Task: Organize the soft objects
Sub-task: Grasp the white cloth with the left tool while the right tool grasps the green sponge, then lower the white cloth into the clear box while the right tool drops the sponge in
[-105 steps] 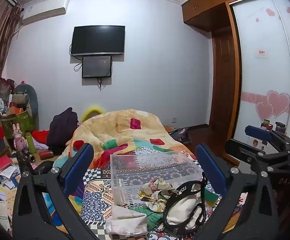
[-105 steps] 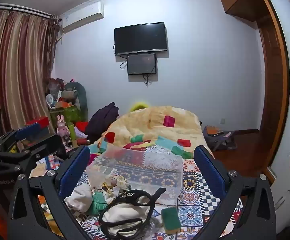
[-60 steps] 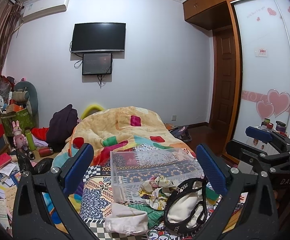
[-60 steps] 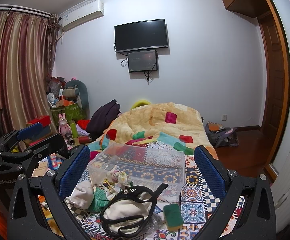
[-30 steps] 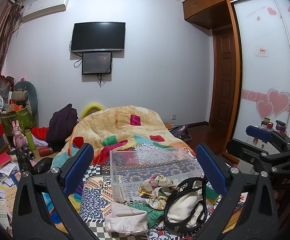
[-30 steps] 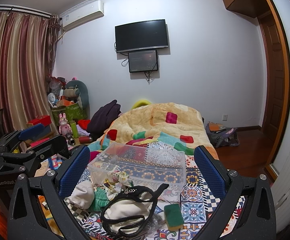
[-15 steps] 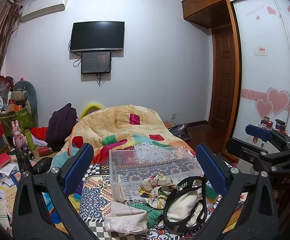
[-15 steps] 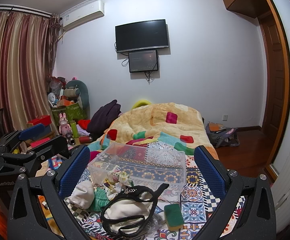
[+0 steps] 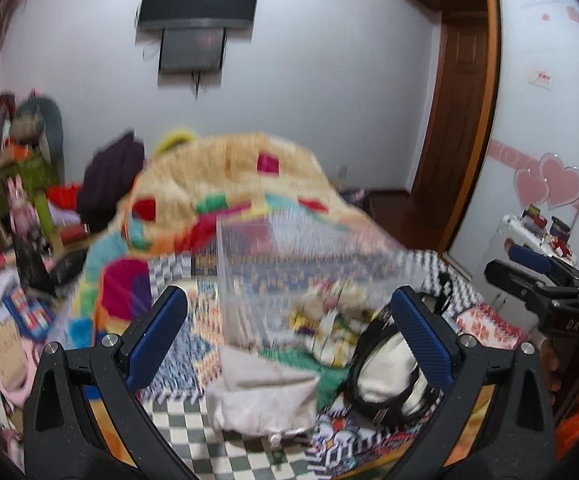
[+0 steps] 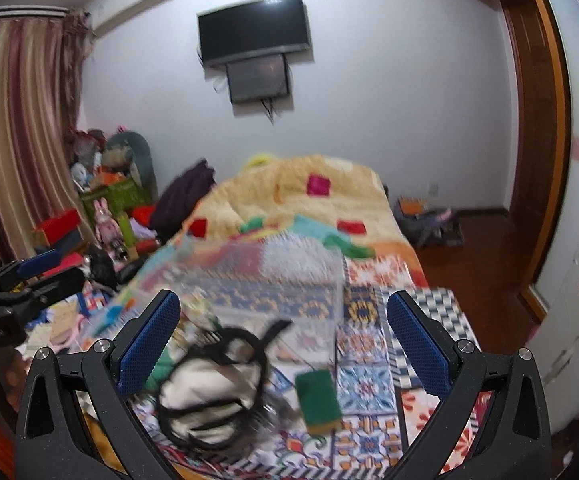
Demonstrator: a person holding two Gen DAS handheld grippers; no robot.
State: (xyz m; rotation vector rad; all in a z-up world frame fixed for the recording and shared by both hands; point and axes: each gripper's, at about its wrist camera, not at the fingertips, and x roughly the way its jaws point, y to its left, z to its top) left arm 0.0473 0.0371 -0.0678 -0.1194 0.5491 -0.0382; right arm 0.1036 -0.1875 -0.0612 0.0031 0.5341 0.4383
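Observation:
A clear plastic bin stands on the patterned bedspread; it also shows in the right wrist view. In front of it lie soft items: a white pouch, a green cloth, a floral cloth and a white bag with black straps. A green sponge lies to the bag's right. My left gripper is open and empty above the pile. My right gripper is open and empty above the bag and sponge. Both views are motion-blurred.
A yellow patchwork quilt is heaped at the bed's far end. Cluttered shelves, toys and books fill the floor left of the bed. A wardrobe and a wooden door stand on the right.
Both grippers have tilted down and moved closer to the pile on the bed; the views are now blurred. Both stay open and empty.

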